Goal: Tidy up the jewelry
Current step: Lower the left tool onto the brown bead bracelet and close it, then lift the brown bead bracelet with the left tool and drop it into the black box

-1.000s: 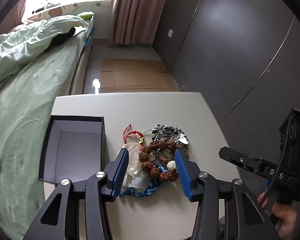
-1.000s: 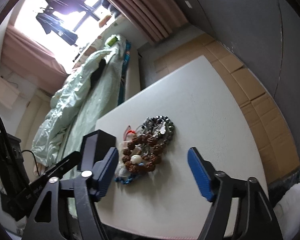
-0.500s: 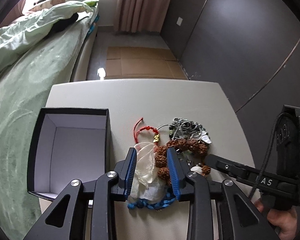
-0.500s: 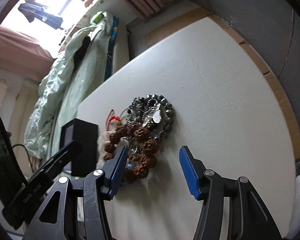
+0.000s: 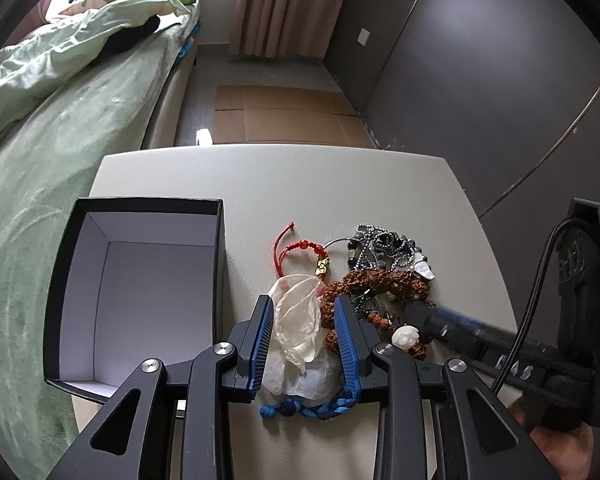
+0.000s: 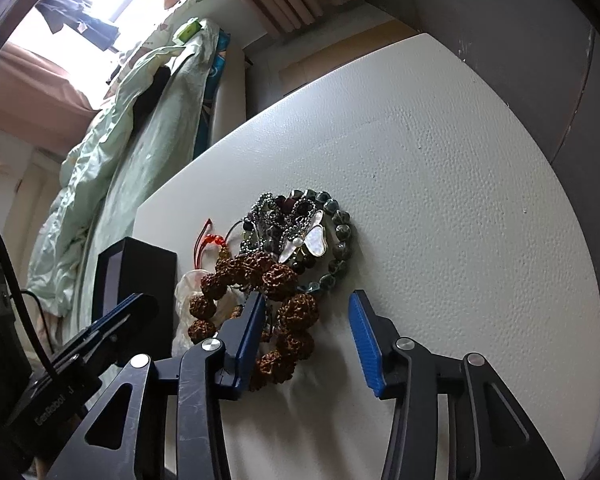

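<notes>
A pile of jewelry lies on the white table [image 5: 300, 184]: a brown seed-bead bracelet [image 5: 380, 280], a red cord bracelet [image 5: 300, 246], a dark bead and chain tangle [image 5: 380, 248], a blue braided cord [image 5: 312, 406] and a white plastic pouch [image 5: 300, 320]. My left gripper [image 5: 302, 340] is shut on the pouch. My right gripper [image 6: 306, 336] is open, its fingers astride the brown bracelet [image 6: 296, 312], low at the table. A mother-of-pearl butterfly pendant [image 6: 314, 242] lies on the dark beads [image 6: 340, 240].
An open black box [image 5: 140, 292] with a white inside stands left of the pile; its side shows in the right wrist view [image 6: 136, 292]. A bed with green bedding [image 5: 60, 120] runs along the left. A dark wall [image 5: 480, 80] stands at the right.
My left gripper has closed from wide open onto the pouch. My right gripper has come forward and down to the pile, its jaws narrowing around the brown bracelet.
</notes>
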Demonstrator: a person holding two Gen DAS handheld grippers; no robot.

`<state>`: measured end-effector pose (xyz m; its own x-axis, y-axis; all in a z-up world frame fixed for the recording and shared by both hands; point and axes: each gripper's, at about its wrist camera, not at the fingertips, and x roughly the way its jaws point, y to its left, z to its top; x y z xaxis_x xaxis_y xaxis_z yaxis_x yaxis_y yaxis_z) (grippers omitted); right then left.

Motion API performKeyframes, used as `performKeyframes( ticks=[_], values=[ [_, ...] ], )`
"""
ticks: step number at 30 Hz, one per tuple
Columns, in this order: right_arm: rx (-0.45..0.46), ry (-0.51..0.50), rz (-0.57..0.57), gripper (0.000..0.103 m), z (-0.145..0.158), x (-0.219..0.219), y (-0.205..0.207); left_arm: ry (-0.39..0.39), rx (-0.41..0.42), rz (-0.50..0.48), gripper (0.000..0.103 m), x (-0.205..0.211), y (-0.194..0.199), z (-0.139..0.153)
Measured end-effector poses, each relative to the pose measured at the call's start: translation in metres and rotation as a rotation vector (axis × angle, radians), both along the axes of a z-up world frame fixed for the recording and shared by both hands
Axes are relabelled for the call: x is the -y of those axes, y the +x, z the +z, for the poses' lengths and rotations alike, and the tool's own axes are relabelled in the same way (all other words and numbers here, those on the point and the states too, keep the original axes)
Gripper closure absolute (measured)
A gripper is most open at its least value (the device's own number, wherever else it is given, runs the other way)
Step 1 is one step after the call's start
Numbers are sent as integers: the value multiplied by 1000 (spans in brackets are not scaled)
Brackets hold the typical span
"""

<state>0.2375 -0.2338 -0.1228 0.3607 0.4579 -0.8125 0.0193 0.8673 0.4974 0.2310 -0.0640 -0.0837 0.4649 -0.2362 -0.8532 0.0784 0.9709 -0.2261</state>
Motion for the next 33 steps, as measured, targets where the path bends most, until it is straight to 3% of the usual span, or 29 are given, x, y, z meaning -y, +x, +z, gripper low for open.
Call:
performKeyframes(
  ticks=[2, 3, 7, 16, 28, 33],
  values=[
    [-38, 33, 32, 79, -6, -4, 0, 4, -2, 2, 70, 1, 1, -1],
    [-29, 24, 29, 82, -5, -5, 0, 6, -2, 3, 70, 0, 1, -2],
    [-21, 72, -13, 82, -4, 8, -2, 20, -6, -3, 70, 6, 4, -5],
    [99, 205, -73, 82, 37, 42, -17, 100, -10, -27, 70, 26, 7, -16],
    [159, 215, -106, 82, 53, 49, -24, 244, -4, -75, 61, 50, 2, -21],
    [162, 223, -129, 82, 53, 55, -27, 266, -26, -98, 57, 58, 4, -35]
  ],
)
